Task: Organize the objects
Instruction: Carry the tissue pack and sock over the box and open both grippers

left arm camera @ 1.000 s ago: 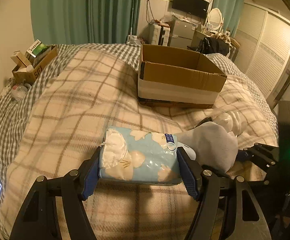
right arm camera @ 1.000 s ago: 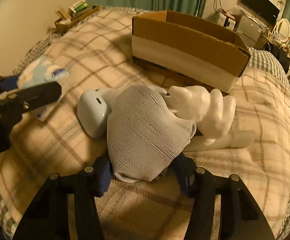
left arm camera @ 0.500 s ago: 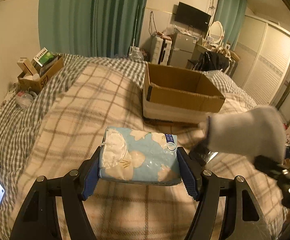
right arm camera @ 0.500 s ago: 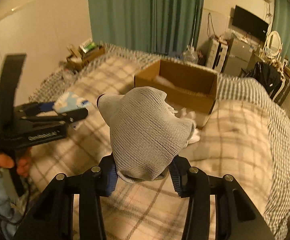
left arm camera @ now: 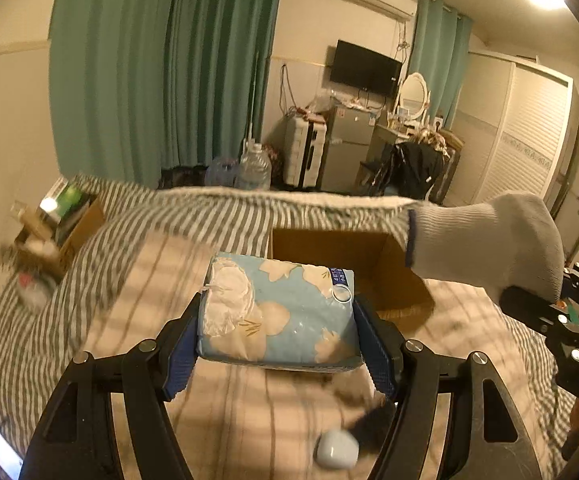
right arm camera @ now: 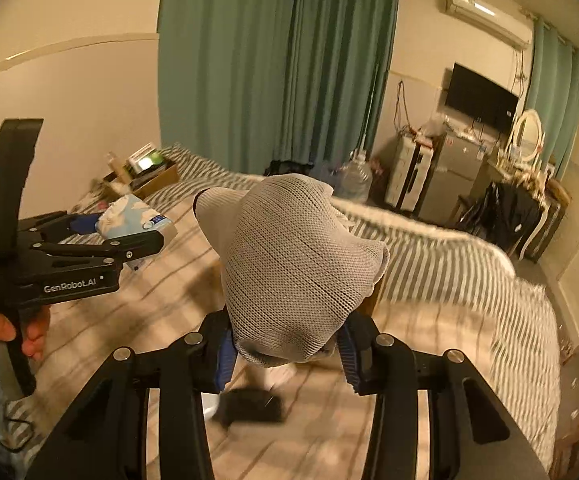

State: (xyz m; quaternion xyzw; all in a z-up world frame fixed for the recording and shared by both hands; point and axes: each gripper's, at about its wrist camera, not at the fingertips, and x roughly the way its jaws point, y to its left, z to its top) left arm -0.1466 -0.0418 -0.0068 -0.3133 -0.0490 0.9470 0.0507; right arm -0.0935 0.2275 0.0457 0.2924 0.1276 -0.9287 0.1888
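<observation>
We hold the tissue pack (left arm camera: pixel 277 316) clamped crosswise in our left gripper (left arm camera: pixel 277 344), the sock (right arm camera: pixel 293 268) pinched in our right gripper (right arm camera: pixel 285 348); the cardboard box (left arm camera: pixel 329 248) lies just ahead, below both.

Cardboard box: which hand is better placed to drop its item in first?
Probably the left. In its own view the tissue pack in the left tool sits just short of the open cardboard box. The right tool grips a grey sock that hides the box.
</observation>
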